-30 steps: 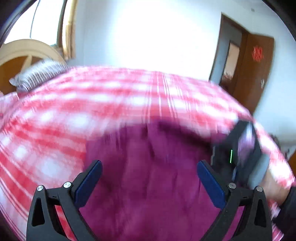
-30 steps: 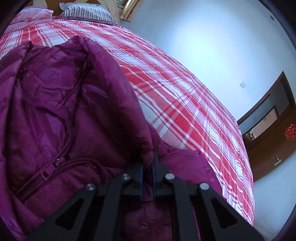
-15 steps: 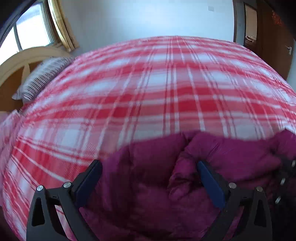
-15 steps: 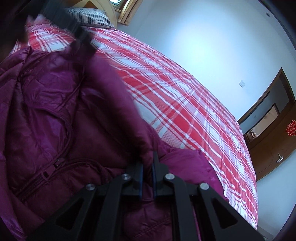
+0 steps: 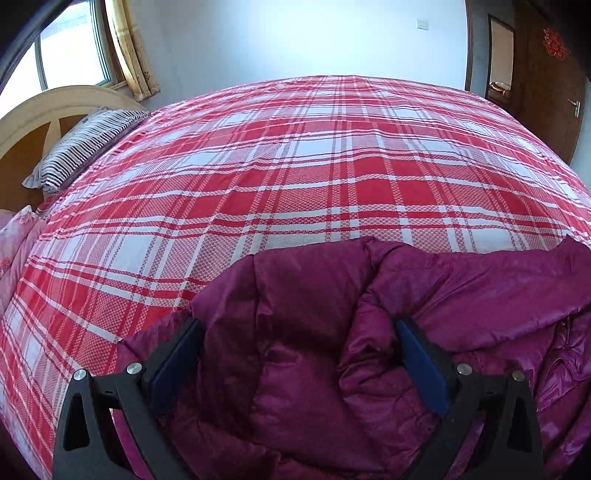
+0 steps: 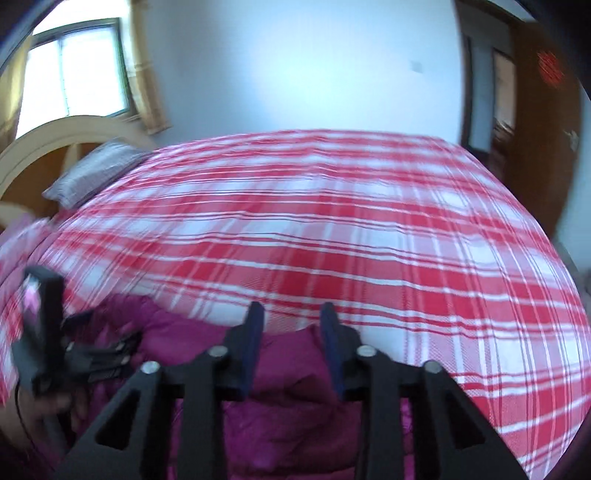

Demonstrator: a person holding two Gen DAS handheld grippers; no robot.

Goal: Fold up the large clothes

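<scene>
One purple jacket (image 5: 424,295), one striped pillow (image 5: 85,147), two gaping hand-held grippers (image 5: 299,332).

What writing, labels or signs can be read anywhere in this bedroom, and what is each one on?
Red paper decoration on the brown door: an ornate cut-out, possibly a character, but too small to read.
The same decoration in the right wrist view: blurred, unreadable.
Purple jacket, plaid bedspread, striped pillow: no visible lettering.
White wall plate: no marking visible.
Nothing else carries text.
</scene>
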